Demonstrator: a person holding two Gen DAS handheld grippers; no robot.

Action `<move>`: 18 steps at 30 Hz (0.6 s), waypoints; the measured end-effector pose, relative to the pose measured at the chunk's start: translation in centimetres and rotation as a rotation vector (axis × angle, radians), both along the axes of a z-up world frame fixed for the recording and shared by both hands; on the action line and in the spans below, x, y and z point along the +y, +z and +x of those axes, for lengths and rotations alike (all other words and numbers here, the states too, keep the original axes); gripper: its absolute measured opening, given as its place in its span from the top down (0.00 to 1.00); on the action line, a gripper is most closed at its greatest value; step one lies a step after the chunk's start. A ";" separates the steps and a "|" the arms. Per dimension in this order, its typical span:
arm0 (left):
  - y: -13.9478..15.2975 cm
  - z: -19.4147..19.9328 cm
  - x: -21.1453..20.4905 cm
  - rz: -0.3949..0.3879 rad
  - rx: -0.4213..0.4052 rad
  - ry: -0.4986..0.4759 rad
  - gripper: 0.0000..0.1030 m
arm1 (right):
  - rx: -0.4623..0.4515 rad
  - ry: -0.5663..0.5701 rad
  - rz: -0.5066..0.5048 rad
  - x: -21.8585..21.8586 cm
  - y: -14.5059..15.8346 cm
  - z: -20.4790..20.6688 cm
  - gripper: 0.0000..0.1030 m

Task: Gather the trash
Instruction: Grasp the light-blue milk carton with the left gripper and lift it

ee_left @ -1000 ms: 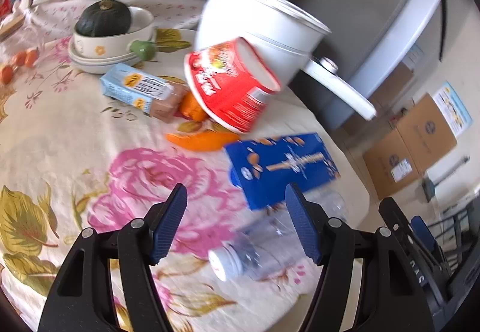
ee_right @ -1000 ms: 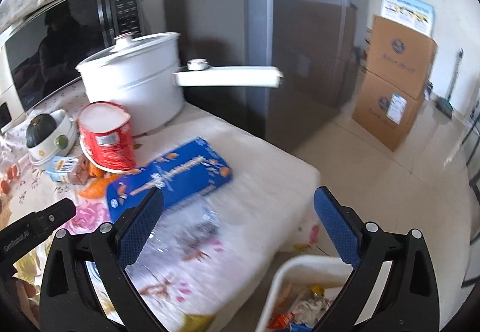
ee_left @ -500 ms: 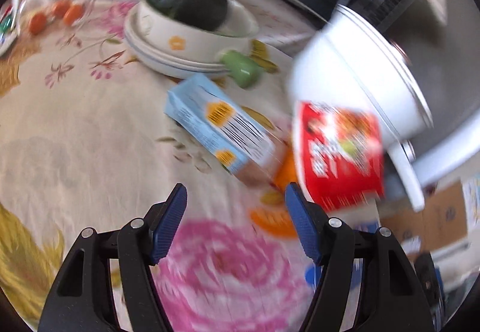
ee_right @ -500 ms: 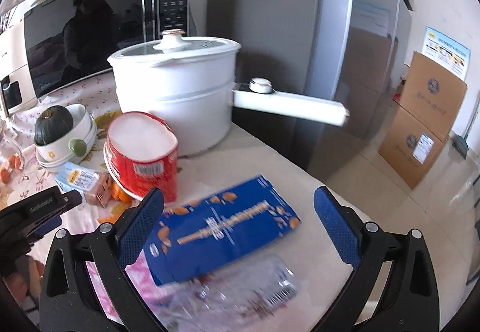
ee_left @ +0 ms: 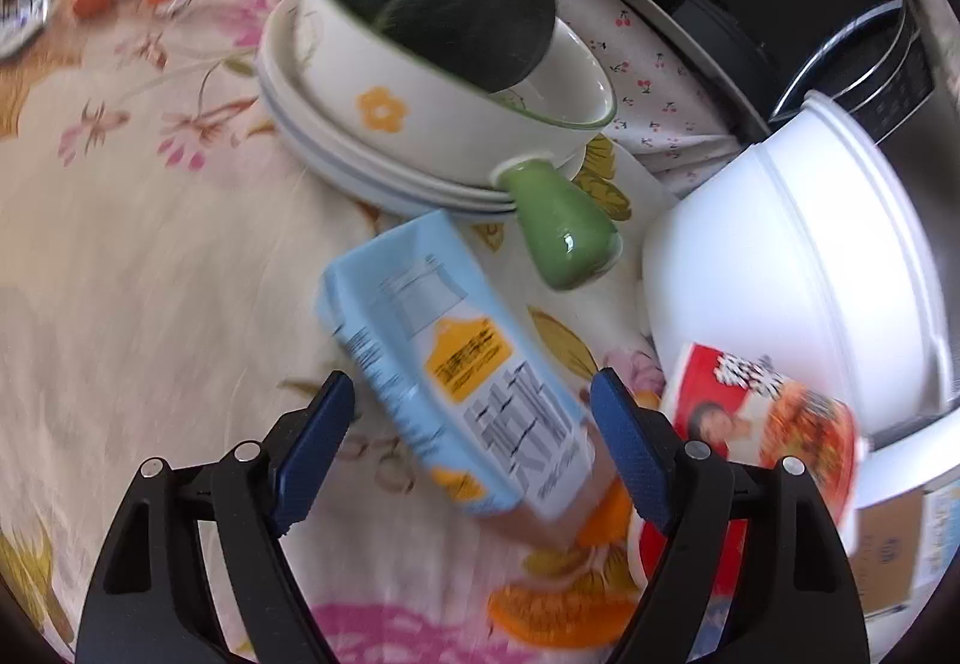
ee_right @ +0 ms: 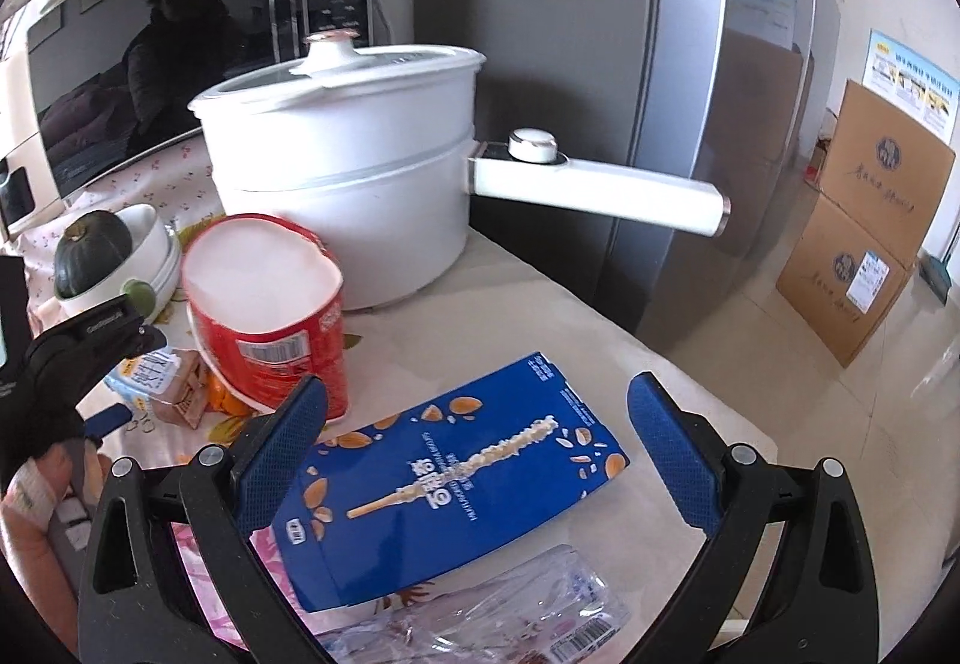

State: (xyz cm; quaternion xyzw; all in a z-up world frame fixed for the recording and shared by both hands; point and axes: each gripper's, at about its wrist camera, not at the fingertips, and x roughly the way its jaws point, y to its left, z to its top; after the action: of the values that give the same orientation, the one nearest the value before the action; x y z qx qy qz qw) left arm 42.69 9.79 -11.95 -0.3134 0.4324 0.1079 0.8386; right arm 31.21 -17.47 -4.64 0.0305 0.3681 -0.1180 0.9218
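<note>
A light blue drink carton (ee_left: 444, 364) lies on the flowered tablecloth (ee_left: 150, 274). My left gripper (ee_left: 474, 448) straddles it, jaws opening, and the pads do not press on it. A red instant-noodle cup (ee_left: 762, 424) lies on its side just right of it, with orange peel (ee_left: 564, 610) below. In the right wrist view a flat blue snack box (ee_right: 450, 478) lies under my right gripper (ee_right: 480, 454), which hangs open above it. A crushed clear plastic bottle (ee_right: 510, 616) lies nearer the table's front edge. The left gripper (ee_right: 129, 376) shows at the left, by the red cup (ee_right: 270, 304).
A white electric pot (ee_right: 348, 184) with a long handle (ee_right: 600, 184) stands behind the trash. A dark green squash sits in a bowl (ee_left: 384, 81) with a green handle (ee_left: 564, 238), on stacked plates. Behind are a microwave (ee_right: 150, 51) and a fridge (ee_right: 690, 93); cardboard boxes (ee_right: 870, 220) stand on the floor.
My left gripper has swung from the bottle and blue box over to the blue carton and come down close, its jaws wider. The right gripper has moved in over the blue box.
</note>
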 end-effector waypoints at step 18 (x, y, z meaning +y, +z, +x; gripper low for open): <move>1.3 -3.0 -1.1 0.083 0.013 -0.181 0.48 | 0.058 0.063 -0.006 -0.3 -0.7 0.0 0.07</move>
State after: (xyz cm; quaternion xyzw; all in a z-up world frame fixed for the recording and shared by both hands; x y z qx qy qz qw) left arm 39.66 8.67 -10.69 -0.2372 0.4596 0.0515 0.8543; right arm 31.16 -17.78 -5.33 0.0125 0.3953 -0.0907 0.9140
